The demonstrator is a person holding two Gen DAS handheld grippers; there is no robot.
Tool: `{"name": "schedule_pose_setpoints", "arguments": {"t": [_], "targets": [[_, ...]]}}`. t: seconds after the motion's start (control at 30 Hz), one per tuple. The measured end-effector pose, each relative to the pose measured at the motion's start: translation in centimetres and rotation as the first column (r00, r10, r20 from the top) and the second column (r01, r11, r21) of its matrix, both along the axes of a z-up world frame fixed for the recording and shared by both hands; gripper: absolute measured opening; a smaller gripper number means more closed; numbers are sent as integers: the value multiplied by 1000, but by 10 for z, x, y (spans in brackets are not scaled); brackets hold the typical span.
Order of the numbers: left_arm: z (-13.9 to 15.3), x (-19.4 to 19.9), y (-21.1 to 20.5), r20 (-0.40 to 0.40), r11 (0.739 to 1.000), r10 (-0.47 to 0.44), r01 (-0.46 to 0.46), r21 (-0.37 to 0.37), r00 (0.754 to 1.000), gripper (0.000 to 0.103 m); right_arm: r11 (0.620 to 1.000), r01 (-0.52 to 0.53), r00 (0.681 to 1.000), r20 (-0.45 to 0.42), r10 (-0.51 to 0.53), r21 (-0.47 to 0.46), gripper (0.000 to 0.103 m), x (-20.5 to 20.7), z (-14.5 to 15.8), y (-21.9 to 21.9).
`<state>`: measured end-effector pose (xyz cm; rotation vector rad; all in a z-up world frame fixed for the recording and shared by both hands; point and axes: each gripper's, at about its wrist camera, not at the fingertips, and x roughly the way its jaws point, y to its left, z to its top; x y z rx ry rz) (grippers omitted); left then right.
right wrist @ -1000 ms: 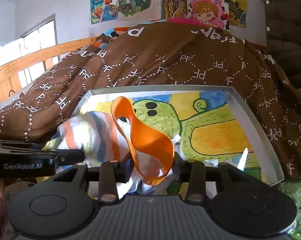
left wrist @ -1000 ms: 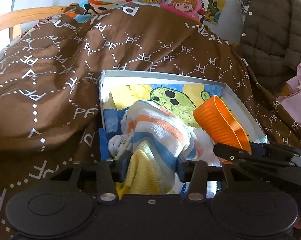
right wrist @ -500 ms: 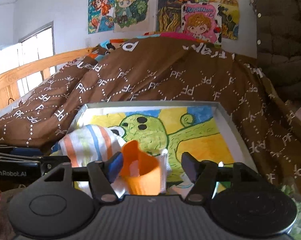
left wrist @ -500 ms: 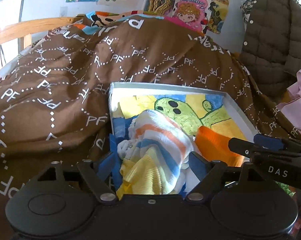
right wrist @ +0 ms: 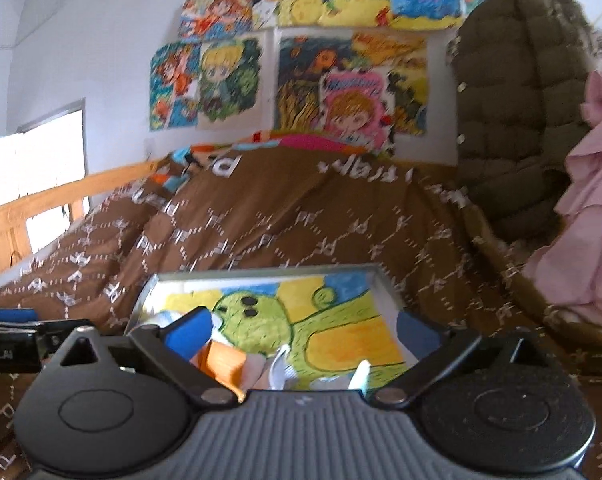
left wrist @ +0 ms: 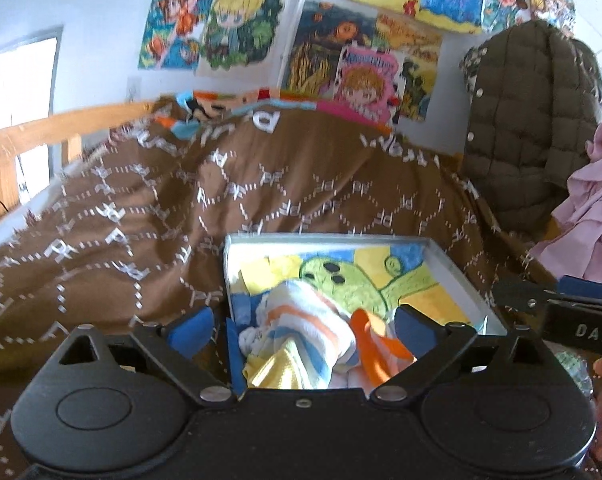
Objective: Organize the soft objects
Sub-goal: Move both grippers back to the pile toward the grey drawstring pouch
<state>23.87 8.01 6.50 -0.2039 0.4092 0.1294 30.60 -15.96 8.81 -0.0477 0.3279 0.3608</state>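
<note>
A shallow grey box (left wrist: 453,264) with a green cartoon drawing on its floor sits on the bed. A rolled striped cloth (left wrist: 309,320) lies in its near left corner, with a yellow cloth (left wrist: 277,372) below it and a crumpled orange cloth (left wrist: 375,352) to its right. My left gripper (left wrist: 303,330) hovers above them. Its jaws are opening and stand wide, and the pads touch nothing. My right gripper (right wrist: 304,335) is also opening wide over the box (right wrist: 261,274). The orange cloth (right wrist: 221,368) lies loose below its left pad.
A brown patterned quilt (left wrist: 141,220) surrounds the box. A wooden bed rail (left wrist: 41,136) runs along the left. An olive quilted jacket (left wrist: 533,120) and a pink garment (left wrist: 589,220) hang at the right. Drawings cover the wall behind.
Both grippers let go, the left of the striped cloth and the right of the orange cloth. Their jaws spread wide as both rose and drew back. The orange cloth slumped into the box.
</note>
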Motion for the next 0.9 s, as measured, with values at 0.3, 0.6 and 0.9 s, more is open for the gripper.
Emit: {"name": "schedule_pose_setpoints", "arguments": {"t": [0.3, 0.6, 0.9], "targets": [[22, -48, -14, 93, 999, 8, -12, 38, 996, 102, 999, 44, 997, 64, -44, 5, 103, -46, 22, -29], [26, -97, -30, 143, 996, -52, 41, 79, 988, 102, 999, -2, 999, 50, 0, 34, 103, -89, 29, -51], [8, -137, -46, 89, 986, -138, 128, 109, 986, 102, 1000, -25, 1000, -4, 25, 11, 103, -120, 16, -59]]}}
